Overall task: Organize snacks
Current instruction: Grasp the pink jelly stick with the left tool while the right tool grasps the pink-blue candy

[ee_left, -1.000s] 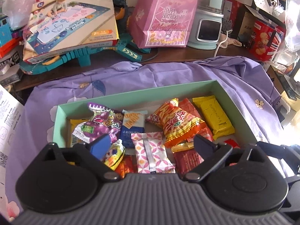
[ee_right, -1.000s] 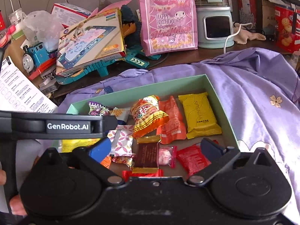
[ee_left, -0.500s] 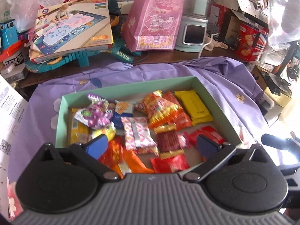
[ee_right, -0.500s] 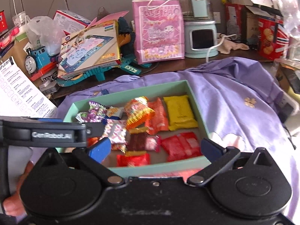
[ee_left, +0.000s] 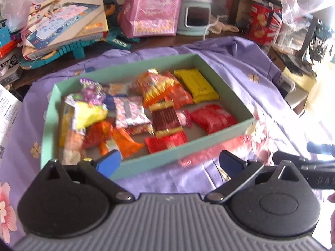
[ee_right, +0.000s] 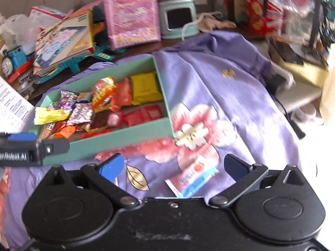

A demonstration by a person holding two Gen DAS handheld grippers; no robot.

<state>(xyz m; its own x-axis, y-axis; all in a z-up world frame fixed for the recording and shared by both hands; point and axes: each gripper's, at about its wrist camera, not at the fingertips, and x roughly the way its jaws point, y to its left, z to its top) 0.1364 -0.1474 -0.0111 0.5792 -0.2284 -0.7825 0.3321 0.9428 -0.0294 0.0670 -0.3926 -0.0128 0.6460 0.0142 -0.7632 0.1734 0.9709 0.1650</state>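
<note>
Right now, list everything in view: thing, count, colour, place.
box: 1, mint green, open, on the cloth
snacks: many, mixed colours, inside the box
loose packet: 1, pink, white and blue, on the cloth outside the box, before the right tool
cloth: 1, purple floral, under the box
gift bag: 1, pink, behind the box
appliance: 1, pale green, right of the bag
left tool: open, empty
right tool: open, empty

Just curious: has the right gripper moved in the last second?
Yes. The right gripper has backed away and swung right: the green box now sits farther off at upper left, and a pink-and-blue packet outside it shows.
</note>
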